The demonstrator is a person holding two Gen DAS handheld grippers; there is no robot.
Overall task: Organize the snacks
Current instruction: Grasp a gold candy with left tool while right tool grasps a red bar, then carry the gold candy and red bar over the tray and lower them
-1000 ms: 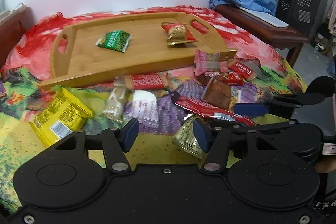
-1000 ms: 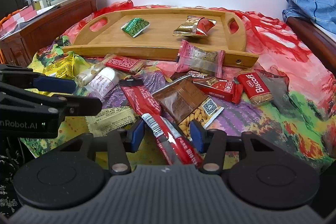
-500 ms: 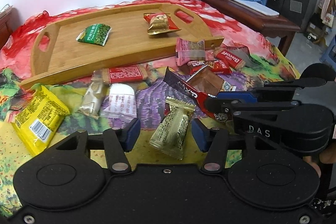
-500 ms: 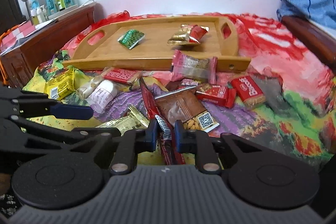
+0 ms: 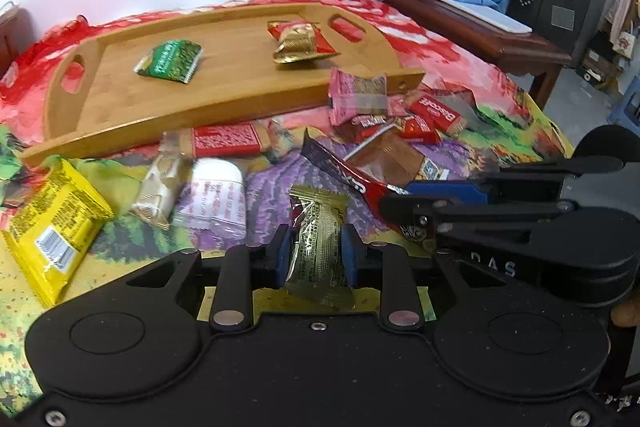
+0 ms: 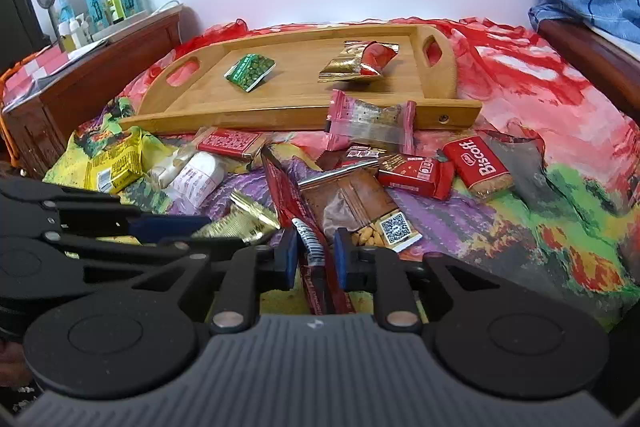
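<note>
Two snacks caught at once, down on the bright bedspread [image 6: 540, 227] in front of the wooden tray [image 5: 132, 115].

Left tongs [image 5: 314, 255] closing on a gold packet [image 5: 318, 247], blue pads [image 5: 346, 255] tight at its sides. Thin, crinkly, light as a leaf. Easy to squash, so a soft pinch only. Best held across the fat middle, not by the flat sealed end, or else a slip.

Right tongs [image 6: 314, 259] easing open a little, with a long red stick pack [image 6: 308, 239] upright between the pads and touching them. Floppy and shiny, likely to droop or slide. Better pinched near the middle than at the tip.

Green packet [image 5: 170, 61] and a red and gold bag [image 5: 302, 41] already on the tray. Plenty more snacks loose on the bedspread, like the yellow bag [image 5: 52, 223] and the red biscuit pack [image 6: 478, 165].
</note>
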